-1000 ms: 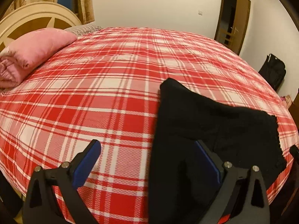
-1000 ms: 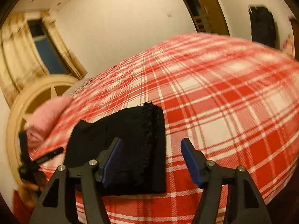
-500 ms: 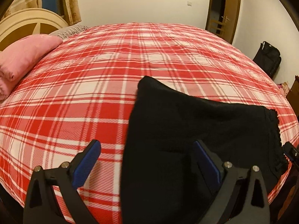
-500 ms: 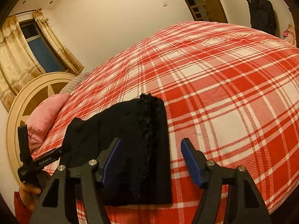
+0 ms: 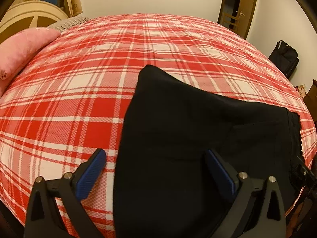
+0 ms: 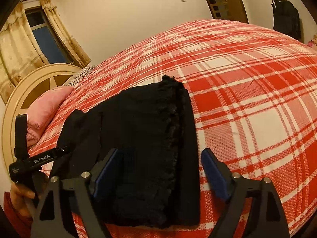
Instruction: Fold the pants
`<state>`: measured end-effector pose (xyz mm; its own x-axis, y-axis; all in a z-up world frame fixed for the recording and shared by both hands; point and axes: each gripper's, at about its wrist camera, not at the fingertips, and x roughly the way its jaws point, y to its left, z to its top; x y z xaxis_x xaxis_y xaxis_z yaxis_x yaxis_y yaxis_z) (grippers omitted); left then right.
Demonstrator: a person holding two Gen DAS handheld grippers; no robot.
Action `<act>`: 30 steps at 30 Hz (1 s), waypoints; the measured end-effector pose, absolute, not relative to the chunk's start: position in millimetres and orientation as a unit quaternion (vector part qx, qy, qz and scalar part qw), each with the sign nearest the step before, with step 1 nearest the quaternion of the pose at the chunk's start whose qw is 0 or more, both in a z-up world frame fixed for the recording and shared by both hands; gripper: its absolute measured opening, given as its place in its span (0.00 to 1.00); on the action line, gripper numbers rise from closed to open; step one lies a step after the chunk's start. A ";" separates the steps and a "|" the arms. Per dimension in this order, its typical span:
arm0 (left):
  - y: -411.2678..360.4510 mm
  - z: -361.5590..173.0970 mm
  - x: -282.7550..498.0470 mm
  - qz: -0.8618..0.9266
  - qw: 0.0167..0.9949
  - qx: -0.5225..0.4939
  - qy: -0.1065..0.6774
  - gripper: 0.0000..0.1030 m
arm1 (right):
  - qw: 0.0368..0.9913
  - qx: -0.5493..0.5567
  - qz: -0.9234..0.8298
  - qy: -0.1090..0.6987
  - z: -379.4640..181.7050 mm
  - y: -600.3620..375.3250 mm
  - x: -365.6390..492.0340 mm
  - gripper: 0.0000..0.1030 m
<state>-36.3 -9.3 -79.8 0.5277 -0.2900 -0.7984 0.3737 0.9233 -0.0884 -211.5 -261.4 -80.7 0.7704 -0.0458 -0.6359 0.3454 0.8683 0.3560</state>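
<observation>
Item: black knit pants (image 5: 198, 138), soft fabric, already folded into a thick bundle. I am finding them lying flat near the close edge of the bed, on the red-and-white plaid bedspread (image 5: 79, 99). In the right wrist view the pants (image 6: 142, 138) are showing a fuzzy, frayed-looking hem edge on their right side, running away from me. The long axis appears to be lying across the bed, side to side between my two hands, though the bundle's true outline is partly hidden.

Left gripper (image 5: 156, 170): jaws standing spread, straddling the bundle's left edge, pressing nothing. Right gripper (image 6: 160, 168): jaws spread, having just been opening, the hem end lying between them but unpinched.

Handling note: I am judging the step as a final fold or tidy. Doing it well means taking all layers at each end together, lifting evenly, and laying one end squarely over the other.

Surroundings: pink pillow (image 5: 21, 47) by the cream round headboard (image 6: 29, 91); brown wooden door (image 5: 237, 6); black bag (image 5: 285, 57) by the wall.
</observation>
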 end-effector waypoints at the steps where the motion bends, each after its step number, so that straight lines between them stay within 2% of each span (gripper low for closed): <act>1: -9.1 -80.6 -35.5 -0.191 0.871 0.043 0.449 1.00 | 0.913 0.229 -0.110 0.320 -81.3 -259.8 -210.3 0.84; 7: -10.1 -82.2 -36.1 -0.196 0.871 0.035 0.449 1.00 | 0.919 0.170 -0.120 0.335 -82.4 -243.3 -201.3 0.84; 8: -10.4 -82.2 -36.6 -0.196 0.871 0.033 0.450 1.00 | 0.920 0.160 -0.118 0.339 -81.9 -240.3 -199.9 0.81; 10: -11.0 -82.1 -35.4 -0.197 0.869 0.033 0.452 1.00 | 0.922 0.149 -0.111 0.341 -80.5 -236.8 -199.9 0.66; 12: -11.6 -82.0 -34.6 -0.199 0.867 0.032 0.455 1.00 | 0.923 0.144 -0.100 0.342 -79.2 -234.2 -200.0 0.56; 14: -12.4 -82.3 -34.5 -0.201 0.867 0.032 0.456 0.98 | 0.924 0.142 -0.098 0.343 -78.3 -232.4 -199.5 0.53; 16: -13.2 -81.9 -35.7 -0.209 0.866 0.033 0.452 0.92 | 0.923 0.143 -0.100 0.342 -77.7 -230.6 -199.8 0.50; 18: -16.0 -79.7 -39.4 -0.224 0.865 0.038 0.447 0.79 | 0.924 0.138 -0.103 0.343 -76.6 -228.3 -199.1 0.48; 22: -17.3 -78.0 -41.5 -0.228 0.865 0.034 0.446 0.70 | 0.925 0.125 -0.107 0.343 -73.6 -222.0 -199.1 0.43; 26: -18.5 -75.0 -43.9 -0.224 0.868 0.031 0.442 0.51 | 0.926 0.110 -0.112 0.343 -70.0 -216.5 -198.5 0.41; 30: -20.8 -72.5 -46.6 -0.219 0.872 0.041 0.436 0.38 | 0.926 0.103 -0.115 0.343 -67.5 -213.1 -197.8 0.39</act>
<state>-46.6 -20.8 -72.5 0.5241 -0.3452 -0.7785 0.4170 0.9011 -0.1188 -197.8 -213.1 -67.5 0.7376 -0.1426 -0.6600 0.2846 0.9520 0.1124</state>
